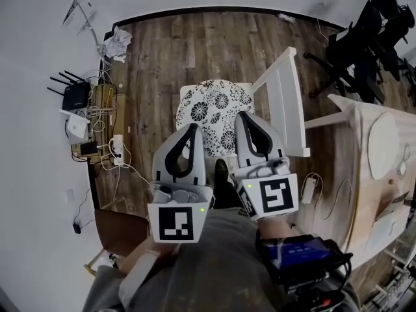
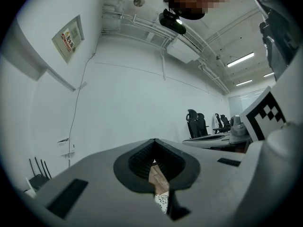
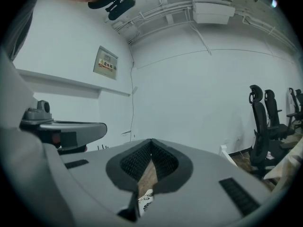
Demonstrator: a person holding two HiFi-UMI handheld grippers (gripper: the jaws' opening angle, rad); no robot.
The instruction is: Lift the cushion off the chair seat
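Observation:
A round white cushion with black flower print (image 1: 211, 106) lies on the seat of a white wooden chair (image 1: 286, 99), seen from above in the head view. My left gripper (image 1: 193, 127) and right gripper (image 1: 239, 116) hang side by side over the cushion's near edge, apart from it. Both have their jaws closed tip to tip with nothing between them. In the left gripper view the left gripper (image 2: 155, 141) shows a sliver of cushion (image 2: 162, 201) and wood floor through the slot below the tips. The right gripper (image 3: 151, 140) shows the same cushion (image 3: 145, 198).
Routers (image 1: 77, 97), a power strip and loose cables crowd the floor by the left wall. A wooden table (image 1: 364, 174) stands close on the right, with black office chairs (image 1: 383, 38) beyond it. A cardboard box (image 1: 123, 231) sits near my left side.

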